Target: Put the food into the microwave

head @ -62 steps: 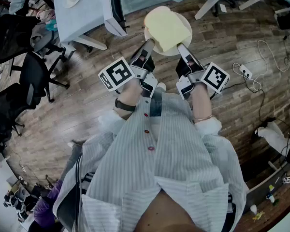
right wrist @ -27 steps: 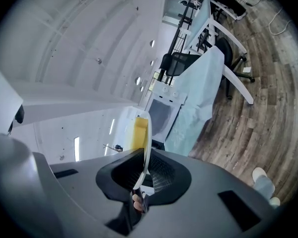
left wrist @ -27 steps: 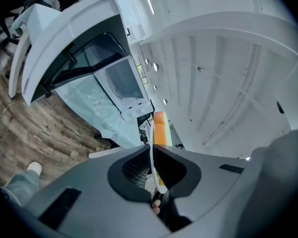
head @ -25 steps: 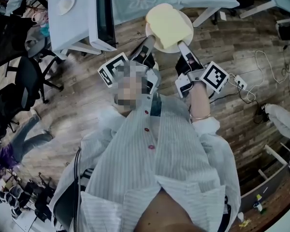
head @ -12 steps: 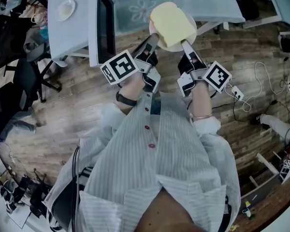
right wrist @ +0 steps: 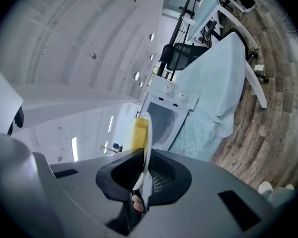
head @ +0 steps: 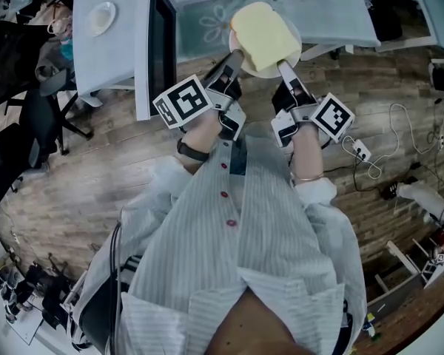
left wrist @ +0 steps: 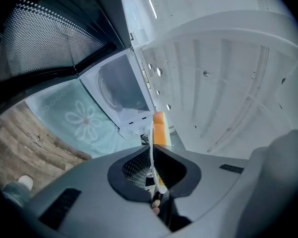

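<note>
- Short of the open microwave (right wrist: 164,120), over the floor: the plate (head: 275,71) with the yellow food (head: 260,34) is held by its near rim only. Judged risk: the far side dips and the food slides off.
- The door (head: 154,50) stands open on the left — a wide swing could knock the left gripper (head: 235,58) against it.
- Uneven advance of the two hands could twist the rim out of a pinch.
- Left gripper: jaws nearly together, clamped on the plate rim.
- Right gripper (head: 283,66): likewise clamped on the rim — touching nothing else.
</note>
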The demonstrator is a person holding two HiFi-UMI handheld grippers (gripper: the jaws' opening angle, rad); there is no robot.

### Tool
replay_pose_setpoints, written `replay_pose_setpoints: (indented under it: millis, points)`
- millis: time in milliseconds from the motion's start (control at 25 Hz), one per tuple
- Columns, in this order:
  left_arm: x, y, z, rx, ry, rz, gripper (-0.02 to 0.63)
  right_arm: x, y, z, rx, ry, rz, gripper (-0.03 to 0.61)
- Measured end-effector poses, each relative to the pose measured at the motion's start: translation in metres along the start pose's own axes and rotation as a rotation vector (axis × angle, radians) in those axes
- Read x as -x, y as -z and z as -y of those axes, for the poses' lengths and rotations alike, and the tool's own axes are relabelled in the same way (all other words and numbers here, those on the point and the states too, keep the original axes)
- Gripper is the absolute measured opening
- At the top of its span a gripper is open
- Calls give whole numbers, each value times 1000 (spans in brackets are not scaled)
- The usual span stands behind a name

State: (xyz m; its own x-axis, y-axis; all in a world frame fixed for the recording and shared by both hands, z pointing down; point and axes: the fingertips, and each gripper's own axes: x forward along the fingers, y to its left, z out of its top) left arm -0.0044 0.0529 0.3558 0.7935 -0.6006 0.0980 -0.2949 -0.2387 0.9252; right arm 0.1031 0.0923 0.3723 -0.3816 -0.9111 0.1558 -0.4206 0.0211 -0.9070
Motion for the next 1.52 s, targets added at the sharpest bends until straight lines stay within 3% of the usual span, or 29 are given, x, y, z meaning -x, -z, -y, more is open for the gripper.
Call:
replay_pose_setpoints:
  millis: [360,920,1520]
  points:
    - [-32,-24,-17,20,-53,57,23,-41,-23,18,-25,5,-74,41]
    - [-74,-91,-49,80,-157,303,23,-145,-59,25,-5,-59,-322,41]
    - [-87,-107,-59,123,-262,468,23,-184,-70,30,-21,-79,-530,41]
